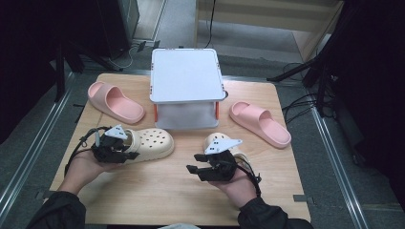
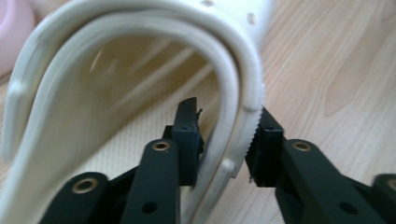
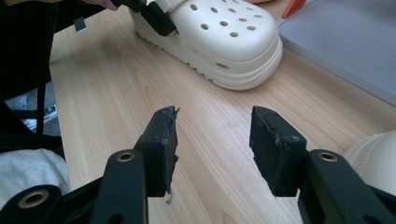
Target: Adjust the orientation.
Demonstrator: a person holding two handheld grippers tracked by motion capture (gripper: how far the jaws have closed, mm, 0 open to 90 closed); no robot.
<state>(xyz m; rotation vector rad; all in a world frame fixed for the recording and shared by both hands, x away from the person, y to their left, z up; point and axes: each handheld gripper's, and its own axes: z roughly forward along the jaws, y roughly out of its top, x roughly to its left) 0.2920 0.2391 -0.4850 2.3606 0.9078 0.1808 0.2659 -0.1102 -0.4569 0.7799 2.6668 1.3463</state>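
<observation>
Left gripper [image 2: 224, 140] clamps heel rim of cream clog [image 1: 152, 143]. Right gripper [image 3: 214, 140] jaws apart, holding nothing, above wooden table [image 1: 157, 195].

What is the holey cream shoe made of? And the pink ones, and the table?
The cream clog looks like soft moulded foam: matte, thick, with punched holes and a ribbed sole edge. The left gripper pinches its heel rim. The pink slides seem to be the same kind of smooth one-piece foam or rubber. The table looks like pale wood, or a wood-print top; grain lines show.
</observation>
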